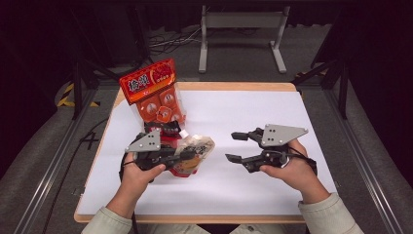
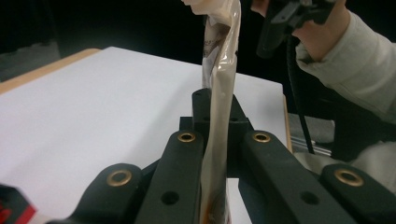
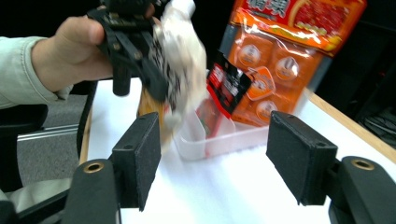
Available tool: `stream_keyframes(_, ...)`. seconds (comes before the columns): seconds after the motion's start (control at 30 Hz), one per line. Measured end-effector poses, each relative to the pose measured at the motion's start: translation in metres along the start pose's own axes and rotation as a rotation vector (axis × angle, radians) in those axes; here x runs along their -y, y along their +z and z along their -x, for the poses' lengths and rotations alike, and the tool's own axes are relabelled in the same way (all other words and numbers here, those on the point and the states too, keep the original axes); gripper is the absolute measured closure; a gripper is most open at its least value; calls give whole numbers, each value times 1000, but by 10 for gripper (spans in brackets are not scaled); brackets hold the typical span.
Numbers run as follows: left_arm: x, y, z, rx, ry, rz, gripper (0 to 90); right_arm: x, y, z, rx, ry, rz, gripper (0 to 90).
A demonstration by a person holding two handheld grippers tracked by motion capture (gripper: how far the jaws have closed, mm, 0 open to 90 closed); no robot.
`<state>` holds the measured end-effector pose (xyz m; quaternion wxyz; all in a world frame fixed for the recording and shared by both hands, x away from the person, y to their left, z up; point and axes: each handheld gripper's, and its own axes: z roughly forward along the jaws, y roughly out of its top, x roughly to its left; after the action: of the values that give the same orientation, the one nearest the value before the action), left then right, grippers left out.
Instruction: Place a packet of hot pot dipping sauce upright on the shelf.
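The soft, glossy cream plastic pouch [image 1: 195, 153] hangs clenched in the left gripper [image 2: 215, 154] above the white table sheet [image 1: 243, 117]; light, floppy and slippery, it is best pinched at a flat edge. The right gripper [image 1: 234, 146] stands released, empty. Behind, a clear plastic tray [image 3: 210, 140] holds crinkly orange packets [image 3: 275, 60].

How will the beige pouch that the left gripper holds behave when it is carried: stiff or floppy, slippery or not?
The pouch is probably floppy: in the left gripper view it rises thin and slightly bent above the jaws of the left gripper. Its glossy film may be slippery, so a firm pinch seems wise. It looks light, yet its free end may sway.
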<state>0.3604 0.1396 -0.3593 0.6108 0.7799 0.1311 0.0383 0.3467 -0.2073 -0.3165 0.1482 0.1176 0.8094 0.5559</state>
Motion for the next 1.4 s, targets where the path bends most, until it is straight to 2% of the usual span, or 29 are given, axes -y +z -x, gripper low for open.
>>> stream_keyframes(0.1,-1,-5,-1,-22,-3,12,882,6,-4,2,9,19,4,361)
stream_keyframes(0.13,-1,-10,-3,-48,-6,28,882,8,-6,3,14,26,5,363)
stream_keyframes(0.37,-1,-25,-8,-133,-25,114,884,23,-12,7,38,63,-15,368)
stream_keyframes(0.53,-2,-31,-12,-162,-43,146,885,26,-13,8,44,72,-22,376)
stream_keyframes(0.77,-5,-44,-15,-200,-31,199,885,35,-11,12,52,93,-52,382)
stream_keyframes(0.83,-5,-48,-17,-228,-28,216,885,36,-12,13,51,101,-50,382)
stream_keyframes(0.97,-5,-56,-21,-255,-18,229,885,38,-12,14,48,108,-50,382)
stream_keyframes(1.07,-4,-62,-25,-287,-2,222,885,40,-11,15,44,117,-52,383)
stream_keyframes(1.13,-3,-62,-26,-293,0,221,884,41,-11,15,43,119,-54,383)
stream_keyframes(1.4,15,-64,-40,-318,12,224,883,41,-10,15,32,122,-47,382)
